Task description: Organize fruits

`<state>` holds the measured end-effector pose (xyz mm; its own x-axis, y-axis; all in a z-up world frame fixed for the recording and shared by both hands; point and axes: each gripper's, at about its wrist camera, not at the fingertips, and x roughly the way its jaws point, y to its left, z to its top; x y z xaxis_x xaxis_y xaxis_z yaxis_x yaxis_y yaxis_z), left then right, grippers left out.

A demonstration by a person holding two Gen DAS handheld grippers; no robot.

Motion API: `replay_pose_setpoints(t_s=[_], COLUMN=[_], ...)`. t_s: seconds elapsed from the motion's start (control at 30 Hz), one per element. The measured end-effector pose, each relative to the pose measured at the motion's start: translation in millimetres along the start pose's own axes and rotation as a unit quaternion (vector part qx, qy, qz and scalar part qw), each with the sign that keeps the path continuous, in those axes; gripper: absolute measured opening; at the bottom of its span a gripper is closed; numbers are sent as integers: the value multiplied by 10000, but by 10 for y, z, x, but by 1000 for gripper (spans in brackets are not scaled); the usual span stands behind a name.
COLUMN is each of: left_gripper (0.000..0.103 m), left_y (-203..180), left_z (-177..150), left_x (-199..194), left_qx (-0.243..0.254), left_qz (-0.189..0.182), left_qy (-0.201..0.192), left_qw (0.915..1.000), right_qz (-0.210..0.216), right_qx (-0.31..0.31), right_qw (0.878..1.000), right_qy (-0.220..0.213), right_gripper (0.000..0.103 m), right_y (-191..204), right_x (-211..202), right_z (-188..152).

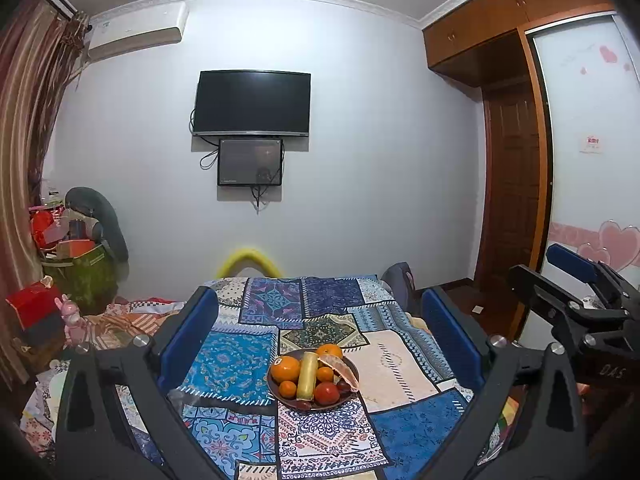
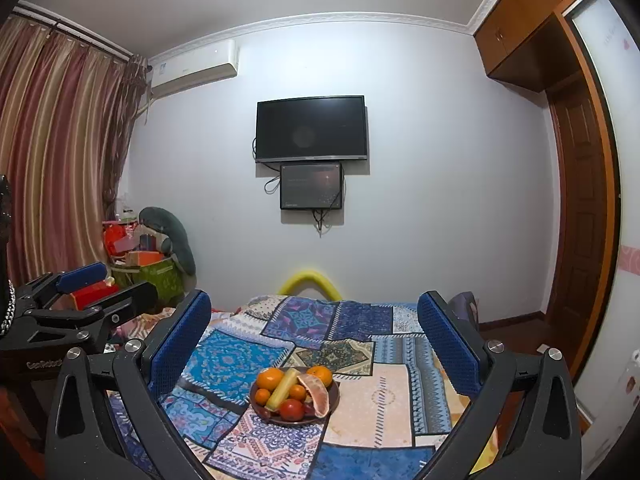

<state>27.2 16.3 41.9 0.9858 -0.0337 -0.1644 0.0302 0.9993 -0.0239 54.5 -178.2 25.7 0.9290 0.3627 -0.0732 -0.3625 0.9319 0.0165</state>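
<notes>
Left wrist view: my left claw (image 1: 320,336) is spread wide with nothing between its blue pads, held back from and above the worktop (image 1: 404,364), which is covered in a blue patchwork cloth. My right claw (image 2: 316,336) is spread just as wide and also carries nothing.

The fruit sits together in a dark bowl (image 1: 352,364) near the middle of the cloth. In it I can see a large orange (image 1: 285,367), a smaller orange behind (image 1: 329,351), small tangerines (image 1: 287,389), a red tomato-like fruit (image 1: 326,393), a pale yellow-green stick that may be sugar cane (image 1: 307,374), and a peeled pomelo wedge (image 1: 340,368) leaning on the right rim. No fruit lies loose on the cloth.

That fits either a bowl waiting to be sorted out or one already gathered and finished, with both claws drawn back. I cannot tell which, so I would not commit either claw to a reach from this alone.
</notes>
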Motion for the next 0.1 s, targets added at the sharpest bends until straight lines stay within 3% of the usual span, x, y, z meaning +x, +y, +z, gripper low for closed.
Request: replay_pose_setpoints(t_s=[0.1], left_gripper=[103], left_y=[3], left_z=[-1], left_x=[12], left_qx=[-17], left_qz=[-23], left_qy=[11], left_qw=[10000], right_qz=[3], right_qx=[19], right_qw=[10000], right_qy=[-2], right_gripper=[103], right_y=[-8], right_x=[6], right_z=[-2])
